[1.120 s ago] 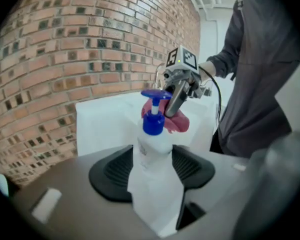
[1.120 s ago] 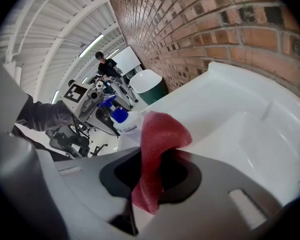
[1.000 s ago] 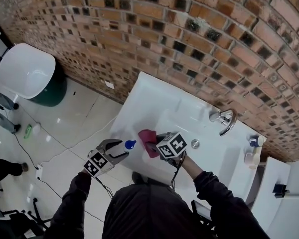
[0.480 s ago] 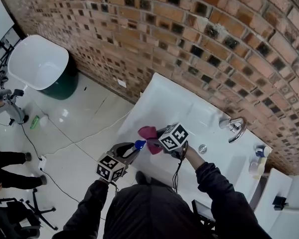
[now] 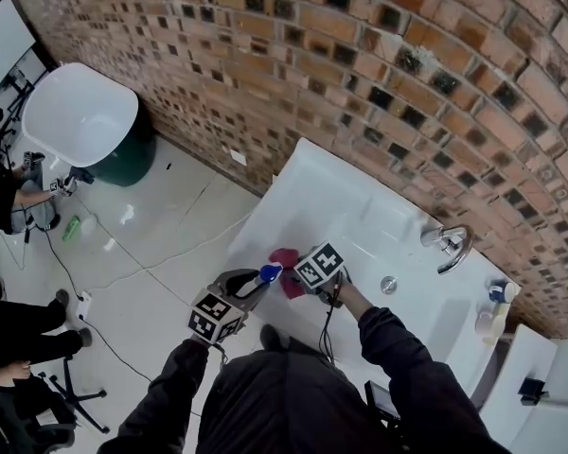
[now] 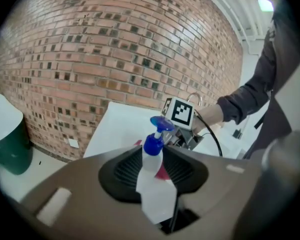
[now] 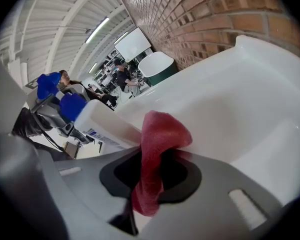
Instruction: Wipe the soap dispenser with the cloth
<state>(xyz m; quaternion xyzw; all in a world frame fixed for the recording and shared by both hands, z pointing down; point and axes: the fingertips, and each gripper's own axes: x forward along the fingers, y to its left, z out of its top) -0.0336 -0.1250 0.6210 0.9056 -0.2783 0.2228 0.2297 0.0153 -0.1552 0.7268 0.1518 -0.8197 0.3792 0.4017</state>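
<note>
soap dispenser [image 6: 151,179]: white bottle, blue pump head, tilted, clamped by jaws of left gripper [image 6: 155,159], which have just been closing | cloth [image 7: 160,134]: dark red, folded in a loop, pinched in right gripper [image 7: 157,160] jaws, just beside the bottle, above white sink [image 7: 230,109]

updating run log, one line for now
left gripper: jaws just closed on soap dispenser | right gripper: shut on cloth | cloth beside it, contact unclear

Sink basin [image 5: 355,220]: clear passage across its left and middle. Brick wall [image 5: 360,83] closes the far side. Faucet [image 5: 447,244] and bottles [image 5: 488,315] obstruct the right end. Soap dispenser [image 5: 268,274] and cloth [image 5: 284,258] crowd the front left corner.
</note>
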